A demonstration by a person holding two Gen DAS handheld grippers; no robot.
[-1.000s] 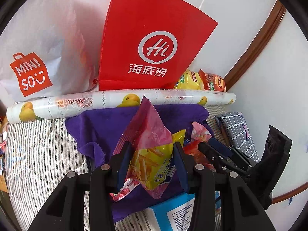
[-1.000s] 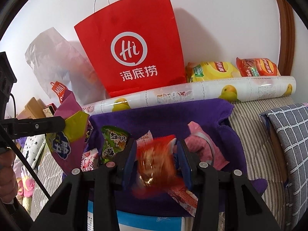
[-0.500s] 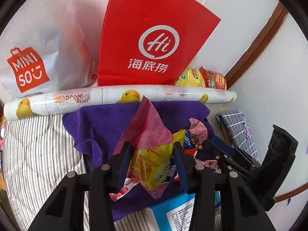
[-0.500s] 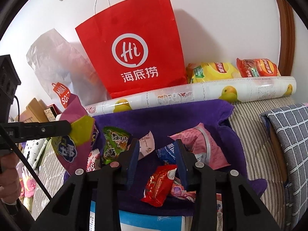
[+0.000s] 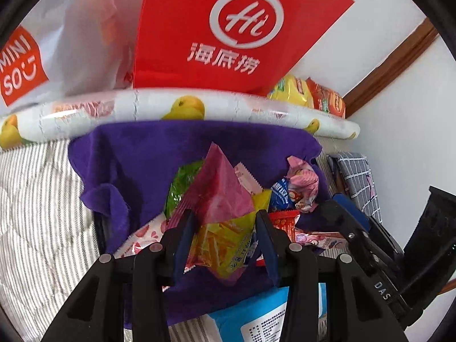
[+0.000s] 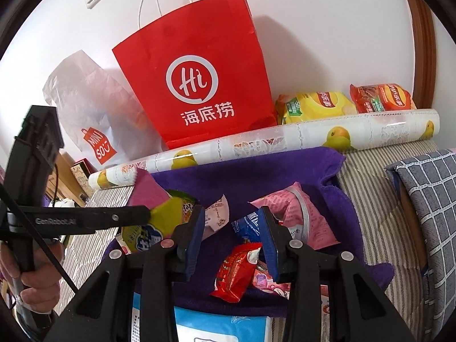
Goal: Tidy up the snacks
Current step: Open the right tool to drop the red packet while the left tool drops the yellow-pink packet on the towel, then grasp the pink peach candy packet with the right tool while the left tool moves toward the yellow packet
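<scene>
Closest to the right wrist camera, the right gripper (image 6: 232, 238) hangs with its fingers (image 6: 195, 228) apart and nothing between them: its jaws closed a little over the last second, and the red snack packet (image 6: 238, 272) that was blurred between them a second ago now lies free on the purple cloth (image 6: 256, 176), just below the fingertips. That drop looks like one snack delivered to the pile. Beside the red packet on the cloth lie a blue wrapper (image 6: 248, 225), a pink packet (image 6: 299, 219) and a small white sachet (image 6: 216, 216).

Over on the left of that cloth, the left gripper (image 5: 225, 236) stays clamped on the pink-and-yellow snack bag (image 5: 225, 216), fingers (image 5: 182, 230) pressing its crumpled middle, and it has sunk towards the pile compared with a second ago. A green packet (image 5: 182, 182) peeks out behind the bag. The person's hand (image 6: 31, 279) grips the left handle.

The likely next job is to lower this bag onto the cloth and let go; being light and crinkly, it may slide off the heap.

Beyond the cloth runs a duck-printed roll (image 6: 285, 139), and behind it stand a red paper bag (image 6: 196, 85), a white plastic bag (image 6: 91, 105) and two crisp packets (image 6: 313, 105) against the wall.
</scene>
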